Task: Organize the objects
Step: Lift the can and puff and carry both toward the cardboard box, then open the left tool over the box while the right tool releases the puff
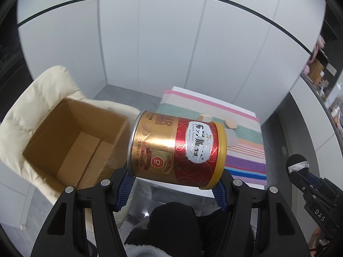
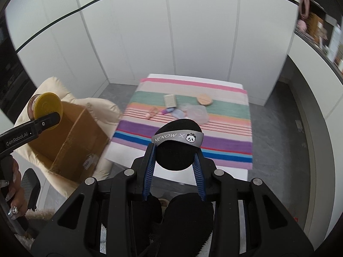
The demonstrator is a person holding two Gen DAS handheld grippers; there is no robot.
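Left claw [image 1: 174, 184] was clamped on the tin [image 1: 178, 147] by its lower edge only, tin lying sideways in mid-air beside the open box [image 1: 70, 137] — so shallow a hold, a tilt could have let it slip short of the box. Right claw [image 2: 174, 156] squeezed the black puff [image 2: 175, 145] above the worktop's [image 2: 133, 158] near edge. Farther off, the clear lid [image 2: 198, 113] and small bits waited mid-cloth.

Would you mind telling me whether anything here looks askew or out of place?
Only the held things. The tin lies tilted on its side in the left tongs, near the open cardboard box, which sits tilted on a cream cushion. The right tongs clamp a black sponge. No spills or damage show.
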